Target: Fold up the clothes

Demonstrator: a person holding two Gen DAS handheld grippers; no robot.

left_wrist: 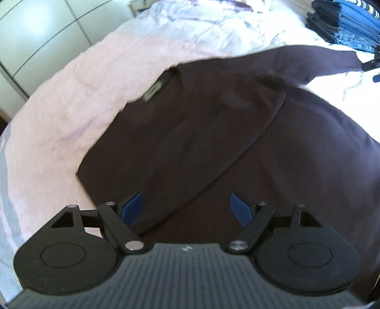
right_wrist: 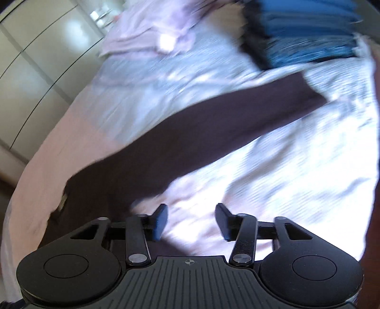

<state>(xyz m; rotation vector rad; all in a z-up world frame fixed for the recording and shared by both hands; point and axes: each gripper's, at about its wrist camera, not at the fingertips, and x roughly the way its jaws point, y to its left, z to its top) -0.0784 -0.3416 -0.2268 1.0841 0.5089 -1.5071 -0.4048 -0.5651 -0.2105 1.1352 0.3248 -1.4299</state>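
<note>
A dark brown long-sleeved shirt lies flat on a bed, its left side folded inward over the body, its collar label at the upper left. One sleeve stretches out across the sheet to the right. My left gripper is open and empty, just above the shirt's lower part. My right gripper is open and empty, above the sheet just right of the shirt's shoulder. The right wrist view is motion-blurred. The right gripper's tip also shows in the left wrist view by the sleeve end.
The bed has a pale pink sheet and a rumpled white patterned cover. A stack of folded blue and dark clothes sits at the far right, also in the right wrist view. White wardrobe doors stand beyond the bed.
</note>
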